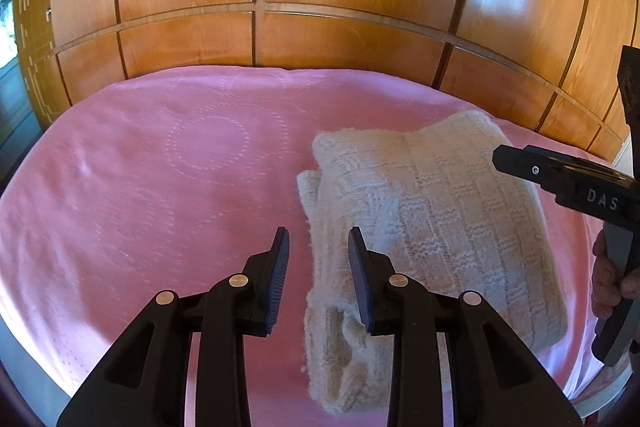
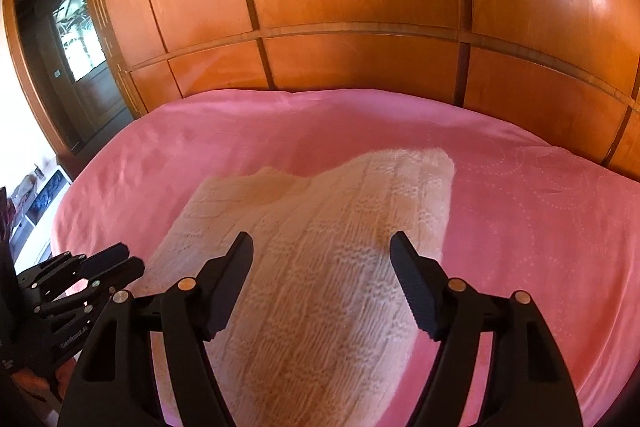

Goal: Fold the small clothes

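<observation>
A cream knitted garment lies folded on the pink bed cover, a narrow part of it trailing toward the near edge. My left gripper is open and empty, hovering over the garment's left edge. My right gripper is open and empty, just above the garment. The right gripper also shows at the right edge of the left wrist view. The left gripper shows at the lower left of the right wrist view.
Wooden wardrobe doors stand behind the bed. A dark doorway is at the far left. The pink cover spreads wide around the garment.
</observation>
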A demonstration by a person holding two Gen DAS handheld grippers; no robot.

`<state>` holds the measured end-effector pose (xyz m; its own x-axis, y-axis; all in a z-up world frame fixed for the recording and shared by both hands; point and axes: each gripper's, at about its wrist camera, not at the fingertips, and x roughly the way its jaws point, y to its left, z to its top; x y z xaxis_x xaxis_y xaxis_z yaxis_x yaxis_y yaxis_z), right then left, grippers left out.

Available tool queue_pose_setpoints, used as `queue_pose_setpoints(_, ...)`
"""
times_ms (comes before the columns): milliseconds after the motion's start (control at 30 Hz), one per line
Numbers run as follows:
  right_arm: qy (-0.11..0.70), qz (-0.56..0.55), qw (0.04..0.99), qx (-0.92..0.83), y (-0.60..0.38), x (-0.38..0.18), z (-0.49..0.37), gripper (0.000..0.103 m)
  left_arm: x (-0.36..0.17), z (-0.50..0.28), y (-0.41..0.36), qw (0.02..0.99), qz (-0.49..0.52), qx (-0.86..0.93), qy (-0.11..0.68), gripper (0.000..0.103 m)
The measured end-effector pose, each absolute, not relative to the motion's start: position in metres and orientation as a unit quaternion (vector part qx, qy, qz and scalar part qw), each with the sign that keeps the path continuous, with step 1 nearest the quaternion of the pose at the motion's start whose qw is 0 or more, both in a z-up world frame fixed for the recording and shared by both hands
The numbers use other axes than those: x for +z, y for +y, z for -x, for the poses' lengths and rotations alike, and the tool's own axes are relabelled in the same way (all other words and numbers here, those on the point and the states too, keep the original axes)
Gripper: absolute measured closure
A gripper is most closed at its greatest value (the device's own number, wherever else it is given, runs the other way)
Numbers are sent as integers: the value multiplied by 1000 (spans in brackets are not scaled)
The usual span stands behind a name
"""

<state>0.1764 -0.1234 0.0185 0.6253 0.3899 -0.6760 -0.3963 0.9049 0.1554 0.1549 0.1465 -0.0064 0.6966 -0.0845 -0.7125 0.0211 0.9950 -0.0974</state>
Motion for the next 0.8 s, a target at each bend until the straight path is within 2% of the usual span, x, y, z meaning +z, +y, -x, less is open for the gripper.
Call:
queue_pose_setpoints(33, 374, 5, 902, 215, -123, 18, -178, 32, -6, -155, 147, 920, 43, -30, 388, 66)
queue_pose_setpoints(67, 375, 6, 902, 212, -123, 18, -181, 32, -6, -155, 148, 920, 45, -33, 387, 65)
queue_pose_setpoints(567, 389, 11, 899, 203, -113, 2, -196, 27, -13, -160, 145, 917, 35, -31, 396, 65)
queue_pose_setpoints(800, 389, 31, 900, 196, -94, -17, -192, 19, -25, -163, 149, 912, 38, -25, 407, 65)
